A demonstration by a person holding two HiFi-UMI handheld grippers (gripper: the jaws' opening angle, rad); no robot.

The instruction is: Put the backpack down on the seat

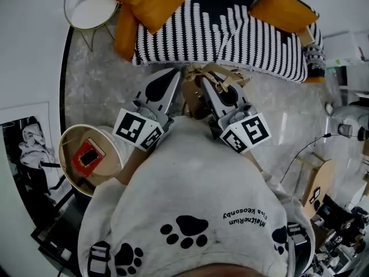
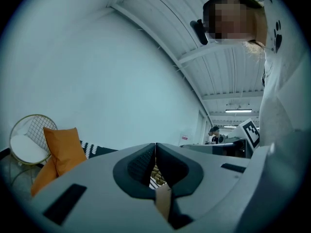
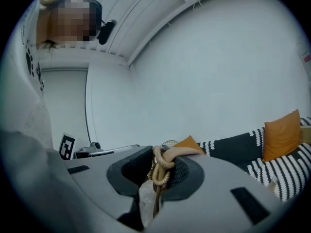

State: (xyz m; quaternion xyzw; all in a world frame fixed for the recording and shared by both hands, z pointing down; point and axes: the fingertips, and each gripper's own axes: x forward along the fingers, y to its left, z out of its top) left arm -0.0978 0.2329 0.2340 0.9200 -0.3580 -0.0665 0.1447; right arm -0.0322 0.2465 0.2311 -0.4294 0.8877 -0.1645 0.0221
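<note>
as the backpack [image 1: 194,100] hangs between them, left tongs [image 2: 155,155] clenched on tan strap [image 2: 163,203], right tongs [image 3: 155,171] on braided loop [image 3: 165,161]

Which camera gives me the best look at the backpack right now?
Head view: it alone shows the tan backpack body, near the striped sofa. Right gripper view shows only its strap loop clamped in the jaws; left gripper view, a strap sliver.

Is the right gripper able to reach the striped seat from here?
Probably yes: the right gripper, holding the backpack strap, points at the striped seat, with only floor between.
</note>
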